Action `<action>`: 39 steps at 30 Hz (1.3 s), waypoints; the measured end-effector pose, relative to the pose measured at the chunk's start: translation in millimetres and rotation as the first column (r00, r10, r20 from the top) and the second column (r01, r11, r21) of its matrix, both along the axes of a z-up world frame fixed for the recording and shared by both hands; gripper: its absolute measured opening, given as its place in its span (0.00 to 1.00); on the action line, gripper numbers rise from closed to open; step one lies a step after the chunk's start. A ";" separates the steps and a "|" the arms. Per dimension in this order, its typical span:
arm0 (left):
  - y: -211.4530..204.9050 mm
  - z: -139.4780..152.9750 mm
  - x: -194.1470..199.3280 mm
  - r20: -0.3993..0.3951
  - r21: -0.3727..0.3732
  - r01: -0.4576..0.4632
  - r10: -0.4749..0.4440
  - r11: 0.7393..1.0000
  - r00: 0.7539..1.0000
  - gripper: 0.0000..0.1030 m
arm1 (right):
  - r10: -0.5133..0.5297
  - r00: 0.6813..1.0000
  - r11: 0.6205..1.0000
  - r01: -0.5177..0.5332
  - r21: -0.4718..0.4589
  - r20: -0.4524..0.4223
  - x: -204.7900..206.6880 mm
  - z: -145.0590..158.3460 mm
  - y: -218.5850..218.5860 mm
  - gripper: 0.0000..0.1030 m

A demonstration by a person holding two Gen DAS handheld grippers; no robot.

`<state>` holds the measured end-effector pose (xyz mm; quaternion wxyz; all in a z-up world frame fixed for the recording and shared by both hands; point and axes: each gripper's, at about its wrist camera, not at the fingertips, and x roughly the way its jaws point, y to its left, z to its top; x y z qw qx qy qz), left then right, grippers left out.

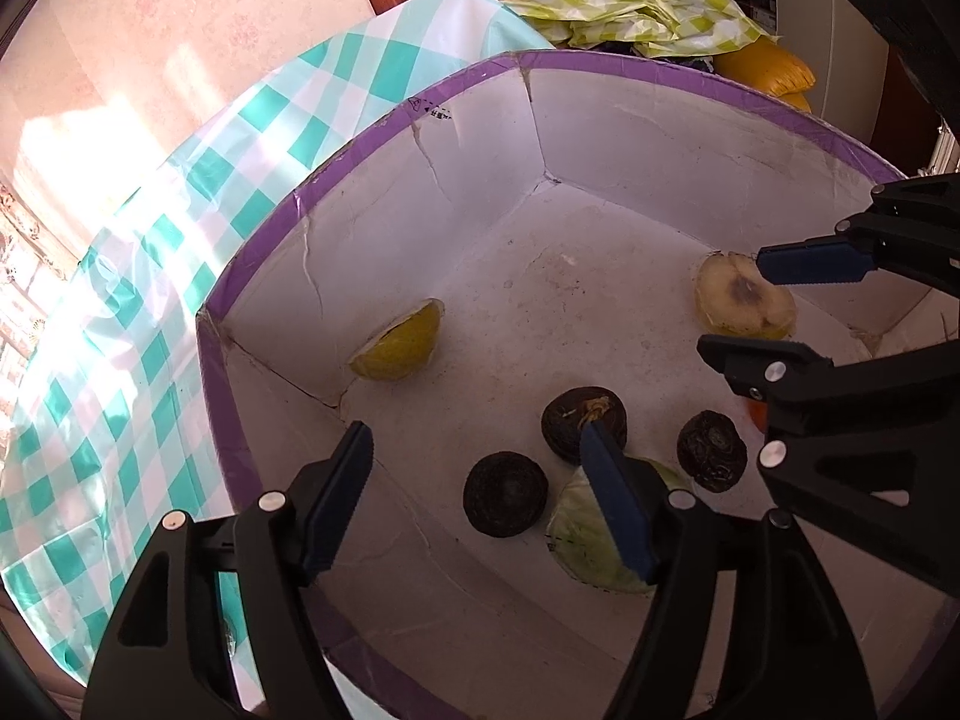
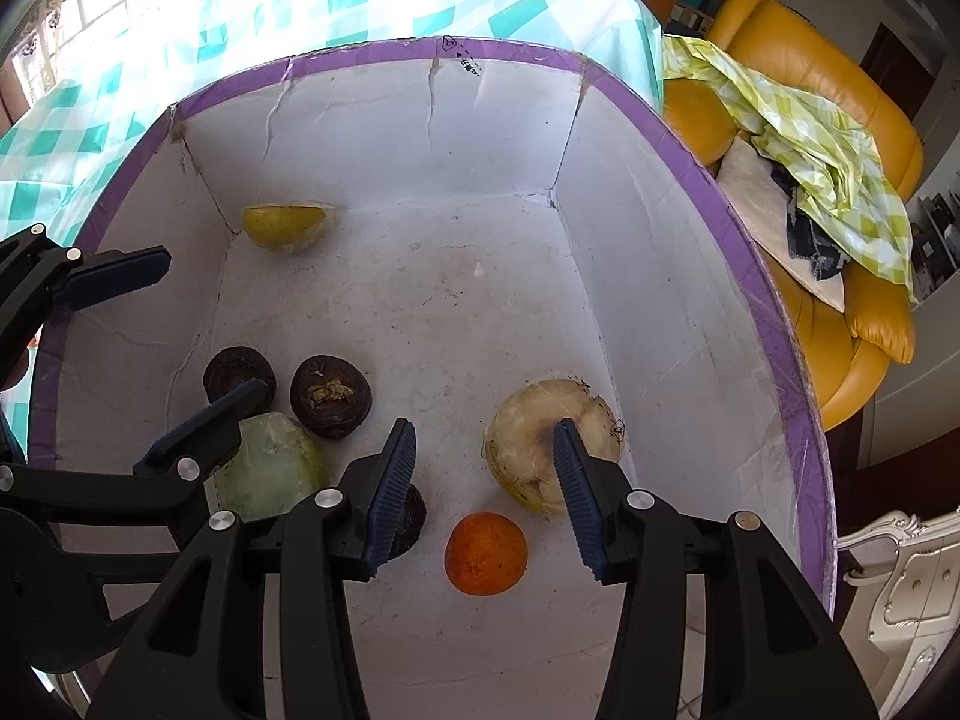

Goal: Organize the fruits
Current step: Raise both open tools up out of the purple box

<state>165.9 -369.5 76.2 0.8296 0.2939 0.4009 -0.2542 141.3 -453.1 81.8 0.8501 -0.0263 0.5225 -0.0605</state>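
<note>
A white box with a purple rim (image 1: 660,69) (image 2: 360,54) holds the fruit. My left gripper (image 1: 474,444) (image 2: 210,324) hangs open inside it, above a dark round fruit (image 1: 506,502), touching nothing. A second dark fruit (image 1: 583,429), a third (image 1: 712,450) and a pale green fruit (image 1: 576,534) (image 2: 270,468) lie close by. A yellow half fruit (image 1: 399,348) (image 2: 288,227) rests against the far wall. My right gripper (image 2: 483,438) (image 1: 732,303) is open, its right finger in front of a pale cut fruit (image 2: 528,420) (image 1: 744,300). An orange (image 2: 486,552) lies on the floor between its fingers, untouched.
The box stands on a teal-and-white checked tablecloth (image 1: 180,252) (image 2: 300,0). Beyond it is a yellow leather sofa (image 2: 810,78) with a crumpled green checked cloth (image 2: 828,150) (image 1: 630,6). A white chair (image 2: 900,576) stands at the lower right.
</note>
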 end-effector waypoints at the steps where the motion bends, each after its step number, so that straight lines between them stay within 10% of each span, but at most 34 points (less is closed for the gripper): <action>1: 0.2 0.4 -1.2 0.009 -0.002 0.000 0.000 1.000 1.000 0.71 | -0.001 1.000 1.000 0.001 0.001 0.002 0.1 0.1 -0.3 0.47; 8: 3.0 3.6 -9.0 0.042 -0.041 0.004 -0.003 0.999 0.999 0.90 | 0.006 1.000 1.000 -0.006 -0.003 0.024 -5.2 3.6 0.2 0.56; 39: 11.4 5.6 -16.1 0.115 -0.132 0.030 -0.014 0.991 0.993 0.91 | -0.022 0.995 1.000 0.023 -0.015 0.101 -16.5 14.7 -1.5 0.62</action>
